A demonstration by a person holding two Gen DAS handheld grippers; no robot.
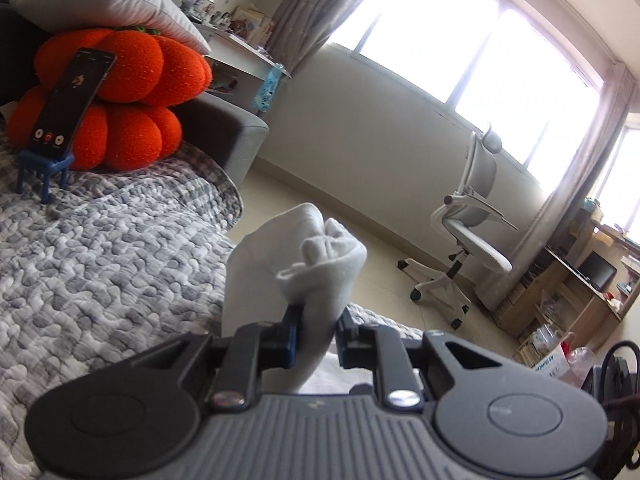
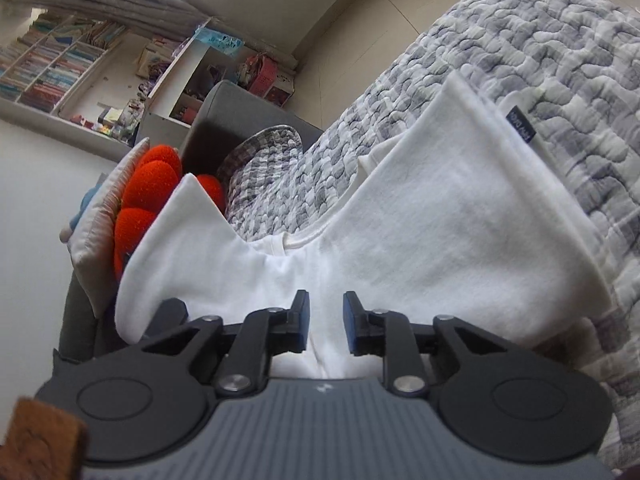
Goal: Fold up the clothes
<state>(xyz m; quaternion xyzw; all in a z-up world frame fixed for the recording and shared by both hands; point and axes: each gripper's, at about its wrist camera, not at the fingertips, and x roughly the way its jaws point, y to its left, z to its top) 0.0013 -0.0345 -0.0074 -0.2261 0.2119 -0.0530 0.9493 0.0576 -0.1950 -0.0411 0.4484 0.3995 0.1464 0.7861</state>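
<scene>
White garment [image 2: 420, 216] is being spread over grey quilted cover [image 2: 540, 40], w/ one bunched corner [image 1: 320, 256] being pinched & held up off it by left gripper [image 1: 316, 332]. Right gripper [image 2: 326, 322] is being held w/ jaws apart, cloth lying betw. pads but not being squeezed. Orange cushion [image 1: 132, 100] & phone [image 1: 72, 100] are being left at far end.

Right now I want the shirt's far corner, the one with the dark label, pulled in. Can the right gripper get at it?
Probably yes: the right gripper is open, and only flat shirt lies before the label.
</scene>
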